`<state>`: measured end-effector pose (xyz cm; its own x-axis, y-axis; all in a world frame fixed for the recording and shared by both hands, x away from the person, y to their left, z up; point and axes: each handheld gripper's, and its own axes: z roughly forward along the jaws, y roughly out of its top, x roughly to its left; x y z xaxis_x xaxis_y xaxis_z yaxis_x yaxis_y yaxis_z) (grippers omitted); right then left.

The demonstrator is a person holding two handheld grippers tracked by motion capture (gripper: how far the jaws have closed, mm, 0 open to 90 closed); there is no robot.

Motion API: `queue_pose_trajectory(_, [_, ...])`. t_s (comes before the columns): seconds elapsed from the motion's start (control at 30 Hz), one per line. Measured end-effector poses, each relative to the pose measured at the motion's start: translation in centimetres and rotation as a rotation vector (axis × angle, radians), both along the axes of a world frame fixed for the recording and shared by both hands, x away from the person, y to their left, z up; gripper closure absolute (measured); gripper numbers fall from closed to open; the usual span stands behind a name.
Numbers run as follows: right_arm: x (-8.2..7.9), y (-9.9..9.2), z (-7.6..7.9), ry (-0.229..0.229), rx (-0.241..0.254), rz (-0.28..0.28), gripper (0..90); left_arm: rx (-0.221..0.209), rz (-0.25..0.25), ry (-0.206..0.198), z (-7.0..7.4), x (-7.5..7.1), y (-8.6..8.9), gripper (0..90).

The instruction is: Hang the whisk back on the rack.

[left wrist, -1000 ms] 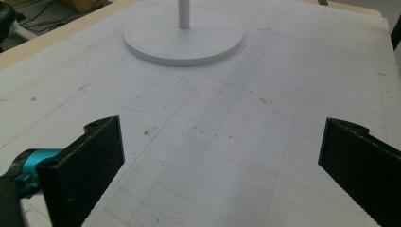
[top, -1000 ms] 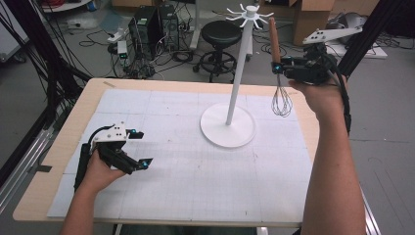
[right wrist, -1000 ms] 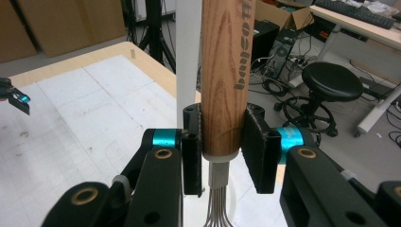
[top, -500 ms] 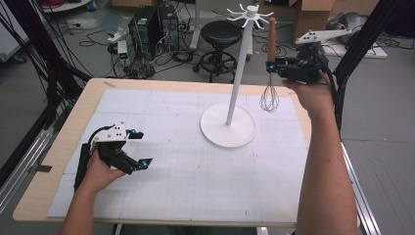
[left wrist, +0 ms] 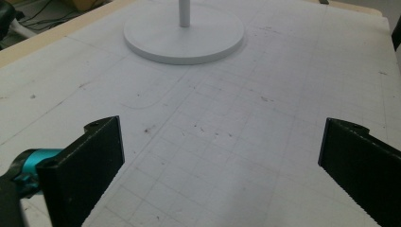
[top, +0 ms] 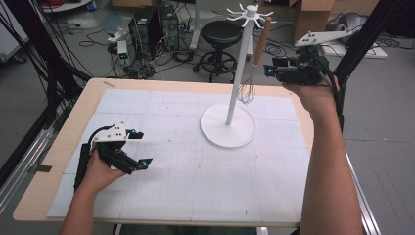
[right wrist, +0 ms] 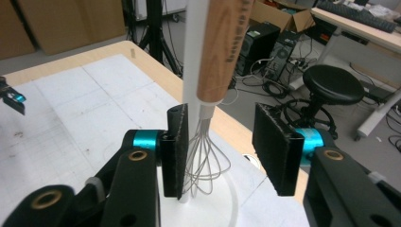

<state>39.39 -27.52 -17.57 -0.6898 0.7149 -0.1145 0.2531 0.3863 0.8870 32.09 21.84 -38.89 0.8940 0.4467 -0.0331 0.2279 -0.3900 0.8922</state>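
A: Right gripper [right wrist: 222, 151]: jaws apart, just been opening. The whisk [right wrist: 208, 118] hangs between them; the pads do not press it, though the left pad stands just beside the wires.

B: Where is the whisk?

A: It hangs from the top of the white stand [top: 228, 122], wooden handle up and wire head down, close beside the pole. In the high view the right gripper [top: 274, 72] is held level above the bench's far right part, near the handle of the whisk [top: 257, 44].

B: Left gripper?

A: Left gripper [top: 139, 147]: jaws wide apart, nothing between them, low over the bench [top: 58, 147] near its left edge. In the left gripper view, bare gridded mat lies between the jaws, running up to the stand's round base [left wrist: 184, 35].

B: Room to move?

A: Open mat between the base and the near edge. The base sits well apart from the left gripper.
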Motion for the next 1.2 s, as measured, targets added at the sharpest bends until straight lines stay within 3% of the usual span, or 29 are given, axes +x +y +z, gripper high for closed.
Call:
queue_pose_trajectory(0.47, [-2.4,0.6,0.4,-0.038,0.024,0.092,46.5,-0.007,0.000,-0.002,0.1,-0.1,0.0,1.6])
queue_pose_trajectory(0.8, [-3.9,0.3,-1.2,-0.036,0.066,0.141,40.3,-0.005,-0.005,-0.003,0.1,-0.1,-0.1,1.6])
queue_pose_trajectory(1.2, [-5.9,0.7,-3.5,-0.048,0.080,0.205,36.1,-0.008,-0.007,-0.004,0.1,-0.1,-0.1,1.6])
